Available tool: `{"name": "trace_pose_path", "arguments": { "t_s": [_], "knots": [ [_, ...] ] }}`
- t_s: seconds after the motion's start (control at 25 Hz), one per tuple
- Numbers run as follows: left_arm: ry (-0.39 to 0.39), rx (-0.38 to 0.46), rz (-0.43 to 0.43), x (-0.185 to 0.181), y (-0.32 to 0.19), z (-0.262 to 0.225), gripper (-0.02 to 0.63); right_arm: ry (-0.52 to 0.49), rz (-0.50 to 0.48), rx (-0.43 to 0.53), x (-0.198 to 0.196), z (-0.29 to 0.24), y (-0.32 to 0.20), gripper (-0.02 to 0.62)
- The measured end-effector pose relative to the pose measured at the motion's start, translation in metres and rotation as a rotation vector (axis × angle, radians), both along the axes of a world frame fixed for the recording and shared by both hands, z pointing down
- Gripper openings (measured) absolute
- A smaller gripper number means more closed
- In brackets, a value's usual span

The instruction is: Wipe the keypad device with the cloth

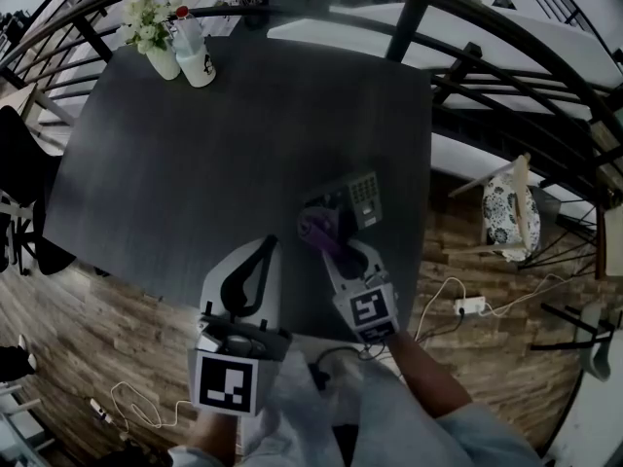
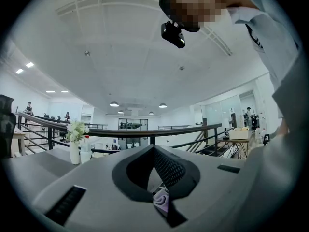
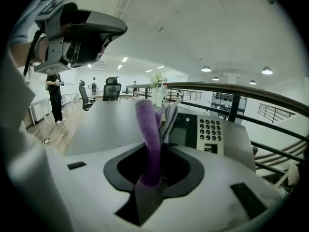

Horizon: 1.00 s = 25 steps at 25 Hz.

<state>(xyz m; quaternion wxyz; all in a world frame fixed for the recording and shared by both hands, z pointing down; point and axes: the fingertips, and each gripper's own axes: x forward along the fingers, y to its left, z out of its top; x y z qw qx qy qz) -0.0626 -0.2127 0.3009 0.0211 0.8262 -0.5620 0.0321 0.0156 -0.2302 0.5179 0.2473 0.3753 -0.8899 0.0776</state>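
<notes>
Near the right edge of the dark tabletop [image 1: 224, 154], toward its near right corner: the keypad device [image 1: 367, 196], grey, keys and small screen facing up. At its near left side, against or just in front of it, a purple cloth [image 1: 319, 230], pinched in the right gripper [image 1: 336, 248] a little in from the near edge; jaws closed tight on the fabric, a fold standing up out of them and hiding the left part of the device in the right gripper view. Left of that, over the near edge and slightly apart, the left gripper [image 1: 265, 251], tilted up toward the ceiling, jaws brought together with nothing between them. At the far left corner of the tabletop, a white vase of pale flowers [image 1: 156, 42] and, just beside it, a white bottle [image 1: 195, 58]. Beyond the right edge, on the wooden floor, a chair with a patterned cushion [image 1: 506, 212] and a white power strip [image 1: 469, 306] with its cord. Along the far side, a dark railing [image 1: 419, 17].
</notes>
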Motion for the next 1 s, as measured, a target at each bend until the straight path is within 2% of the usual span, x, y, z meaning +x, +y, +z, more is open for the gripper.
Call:
{"name": "trace_pose_path", "arguments": {
  "t_s": [0.2,0.48,0.64,1.0],
  "knots": [
    [0.019,0.001,-0.006,-0.001,0.001,-0.002,0.009,0.029,-0.063,-0.013,-0.002,0.011,0.013,0.098],
    [0.028,-0.009,-0.008,0.002,0.003,-0.002,0.009,0.023,-0.032,-0.011,0.011,0.014,0.007,0.098],
    [0.023,-0.012,-0.001,0.004,0.005,-0.001,0.009,0.002,0.031,0.020,0.027,0.014,-0.004,0.099],
    [0.013,-0.023,0.004,0.006,0.005,0.002,0.009,0.015,0.206,-0.001,0.080,0.022,-0.027,0.100]
  ]
}}
